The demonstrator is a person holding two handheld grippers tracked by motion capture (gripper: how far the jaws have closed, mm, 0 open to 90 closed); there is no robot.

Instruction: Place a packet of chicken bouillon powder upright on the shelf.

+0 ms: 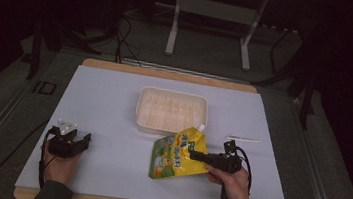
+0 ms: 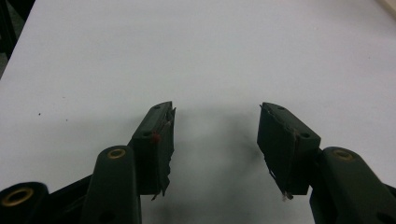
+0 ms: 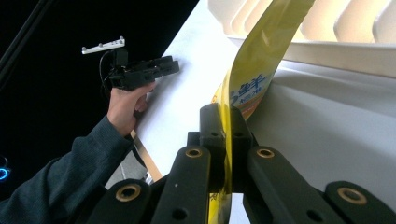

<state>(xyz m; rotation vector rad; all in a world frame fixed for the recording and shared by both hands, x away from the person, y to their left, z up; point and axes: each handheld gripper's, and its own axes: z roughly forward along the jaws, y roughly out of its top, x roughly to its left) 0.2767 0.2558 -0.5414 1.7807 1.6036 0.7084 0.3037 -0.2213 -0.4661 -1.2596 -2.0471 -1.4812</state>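
A yellow and green spouted pouch (image 1: 178,153) lies tilted just in front of the cream tray (image 1: 144,106), its white cap pointing at the tray's near right corner. My right gripper (image 1: 192,154) is shut on the pouch's right edge; in the right gripper view the yellow film (image 3: 259,56) runs up from between the closed jaws (image 3: 225,128) towards the tray (image 3: 336,51). My left gripper (image 1: 86,140) rests at the left of the sheet, open, its jaws (image 2: 215,140) apart over bare white surface with nothing between them.
A white sheet (image 1: 114,97) covers the wooden table. A thin white stick (image 1: 243,139) lies right of the tray. Beyond the table stand a white frame's legs (image 1: 174,24) and cables on the dark floor.
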